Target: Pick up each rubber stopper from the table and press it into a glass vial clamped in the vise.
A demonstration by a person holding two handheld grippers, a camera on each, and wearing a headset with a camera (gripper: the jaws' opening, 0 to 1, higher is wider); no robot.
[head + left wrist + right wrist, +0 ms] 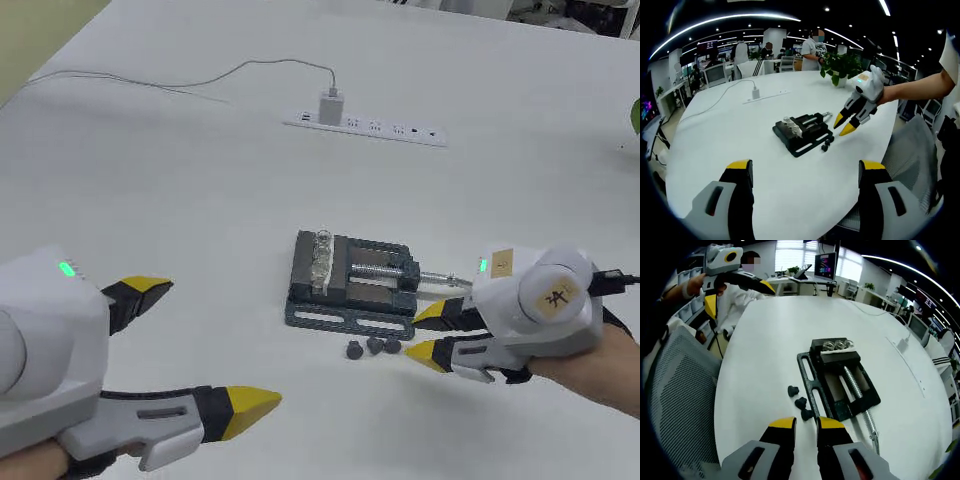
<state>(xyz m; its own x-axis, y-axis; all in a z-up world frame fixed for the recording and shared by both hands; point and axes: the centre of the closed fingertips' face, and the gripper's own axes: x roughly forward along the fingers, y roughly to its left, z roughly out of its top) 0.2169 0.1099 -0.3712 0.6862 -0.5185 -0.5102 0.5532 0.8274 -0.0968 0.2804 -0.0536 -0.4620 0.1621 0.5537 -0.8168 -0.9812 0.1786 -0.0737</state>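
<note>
Looks like the first pick is being lined up: the right gripper (414,335), jaws narrowed and empty, is being held just beside three rubber stoppers (374,346) lying on the surface (200,200) by the vise (345,295). One probably needs straddling and pinching next. The left gripper (224,343) is being held wide open, well apart.
</note>
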